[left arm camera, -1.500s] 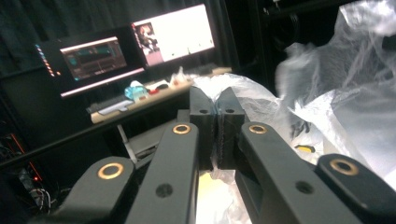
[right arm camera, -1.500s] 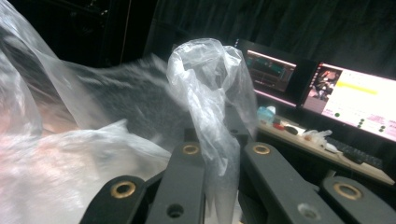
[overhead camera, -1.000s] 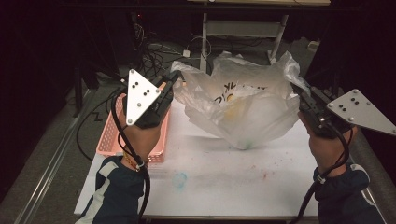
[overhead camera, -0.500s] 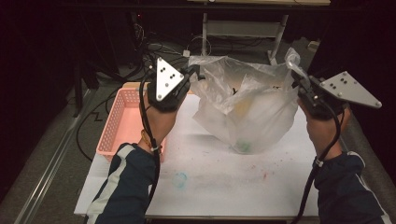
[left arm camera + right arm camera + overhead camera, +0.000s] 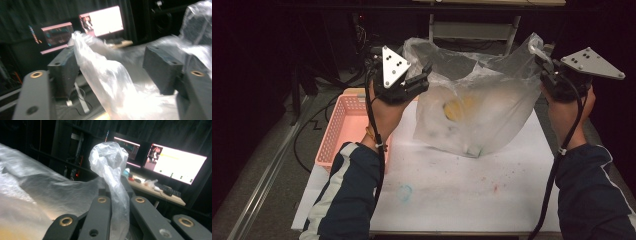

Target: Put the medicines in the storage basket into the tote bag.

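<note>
A clear plastic bag hangs between my two grippers, its bottom touching the white table sheet. Inside it I see a yellow object and a small pale item. My right gripper is shut on the bag's twisted right handle, which rises between the jaws of that gripper. My left gripper is at the bag's left edge. Its jaws stand wide apart, and a strip of the bag runs loosely between them in that gripper.
A pink slotted basket stands at the table's left edge, under my left forearm. Cables lie on the floor to the left. Lit monitors and a desk stand in the dark beyond the table.
Both hands have risen and moved forward, and the bag has been pulled up taller. The left gripper has travelled right, towards the bag, and off the basket.
</note>
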{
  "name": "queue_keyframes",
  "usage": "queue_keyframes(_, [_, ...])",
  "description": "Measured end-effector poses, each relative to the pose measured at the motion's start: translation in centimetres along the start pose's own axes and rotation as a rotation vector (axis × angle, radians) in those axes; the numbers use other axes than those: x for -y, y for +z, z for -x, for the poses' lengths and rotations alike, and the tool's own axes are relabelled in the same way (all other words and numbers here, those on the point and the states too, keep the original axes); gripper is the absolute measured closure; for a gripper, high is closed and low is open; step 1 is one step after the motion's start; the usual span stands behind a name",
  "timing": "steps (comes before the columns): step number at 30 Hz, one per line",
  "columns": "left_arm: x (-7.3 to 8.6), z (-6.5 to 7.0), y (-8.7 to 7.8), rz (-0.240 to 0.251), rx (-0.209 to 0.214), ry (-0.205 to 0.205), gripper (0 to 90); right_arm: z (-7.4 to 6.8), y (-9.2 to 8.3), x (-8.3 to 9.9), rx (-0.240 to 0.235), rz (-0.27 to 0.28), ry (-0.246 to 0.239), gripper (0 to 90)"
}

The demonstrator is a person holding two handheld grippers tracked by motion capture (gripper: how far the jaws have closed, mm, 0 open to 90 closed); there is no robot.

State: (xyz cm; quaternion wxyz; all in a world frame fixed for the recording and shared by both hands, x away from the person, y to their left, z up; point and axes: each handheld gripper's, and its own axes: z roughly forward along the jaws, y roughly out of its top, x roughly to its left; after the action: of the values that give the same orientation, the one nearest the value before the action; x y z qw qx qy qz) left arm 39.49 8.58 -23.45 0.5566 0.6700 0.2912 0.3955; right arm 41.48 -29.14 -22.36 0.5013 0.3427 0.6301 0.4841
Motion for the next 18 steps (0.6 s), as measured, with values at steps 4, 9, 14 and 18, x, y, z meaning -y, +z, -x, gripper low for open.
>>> queue_keyframes(4, [2.0, -0.1, -0.1, -0.057, 0.042, 0.024, 23.2, 0.3, 0.7, 0.8, 0.007, -0.032, 0.005, 90.0])
queue_keyframes(9, [3.9, -0.8, -0.8, -0.084, 0.067, -0.001, 20.9, 0.4, 1.2, 1.5, 0.010, -0.052, 0.004, 89.9])
queue_keyframes(14, [5.6, -1.8, -2.0, -0.102, 0.061, -0.037, 20.9, 0.4, 1.2, 2.0, 0.020, -0.068, -0.003, 90.0])
queue_keyframes(18, [6.9, -1.4, -3.2, -0.058, 0.106, -0.049, 20.9, 0.2, 1.4, 2.7, 0.021, -0.077, -0.006, 89.9])
